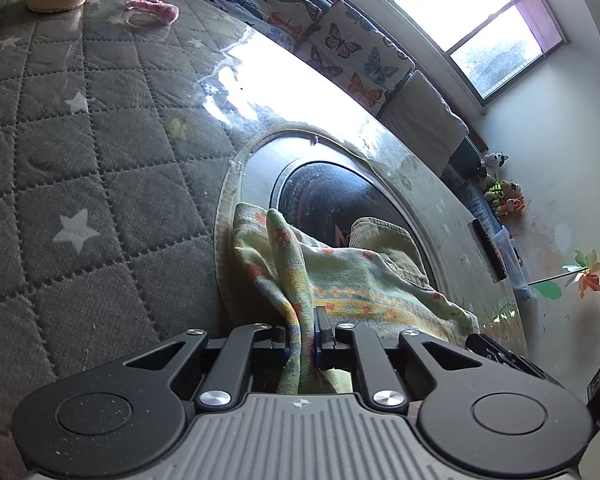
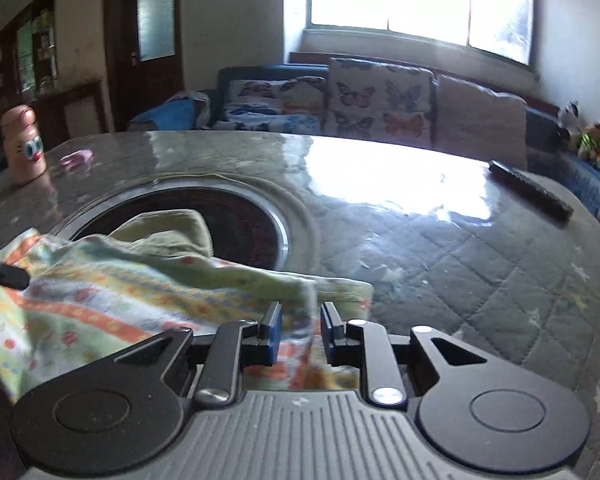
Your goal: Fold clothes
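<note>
The left tongs (image 1: 305, 340) sit closest, and they are pinching a fold of the colourful cloth (image 1: 356, 284) tight between their pads. The right tongs (image 2: 300, 336) are spread apart, with the cloth's edge lying loose between them and neither pad pressing on it.

The tabletop (image 1: 80, 152) is the biggest thing, with a grey quilted cover with stars under a shiny clear sheet. The cloth, green with orange and yellow stripes, lies bunched on it, partly over the dark round plate (image 2: 236, 220) in the middle. Far behind the cloth stands a peach bottle (image 2: 22, 144) with a cartoon face. Just beside the bottle is a small pink hair tie (image 2: 77, 159). A black remote (image 2: 530, 194) lies well away from the cloth, near the tabletop's far edge.
</note>
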